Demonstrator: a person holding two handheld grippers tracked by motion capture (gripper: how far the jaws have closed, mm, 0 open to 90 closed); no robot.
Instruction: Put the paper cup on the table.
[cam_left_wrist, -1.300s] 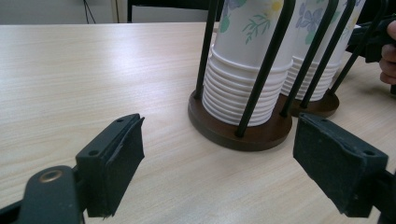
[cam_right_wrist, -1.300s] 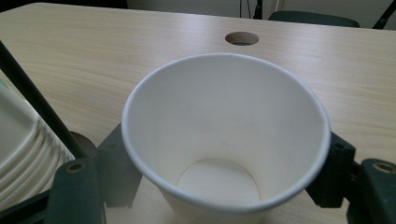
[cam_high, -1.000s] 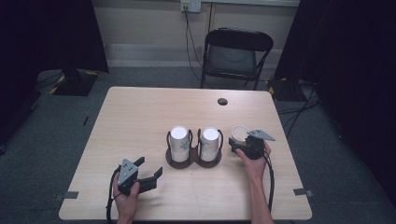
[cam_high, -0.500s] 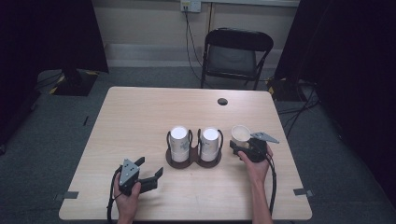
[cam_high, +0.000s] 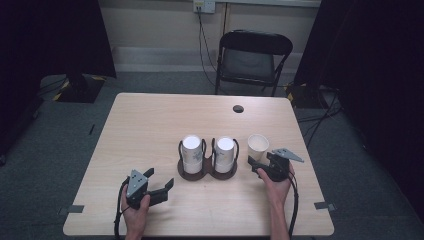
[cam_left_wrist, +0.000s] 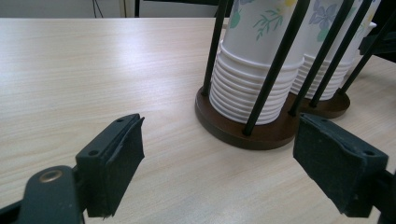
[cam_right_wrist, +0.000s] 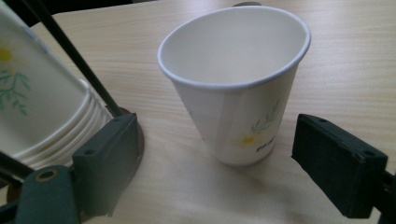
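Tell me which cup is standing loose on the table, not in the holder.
The single paper cup at the right, upright and mouth-up between the open jaws of the right tool. The other cups sit stacked upside down inside the wire holder.

Matt paper cup (cam_right_wrist: 240, 88) on smooth wood-grain table (cam_right_wrist: 355, 70); tool pads (cam_right_wrist: 338, 163) seemingly rubbery.

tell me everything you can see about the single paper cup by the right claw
The paper cup is white with a rolled rim and a small printed flower and leaves low on its side. It stands upright and empty on the wooden table, right of the cup holder. The right claw is open around it, not touching.
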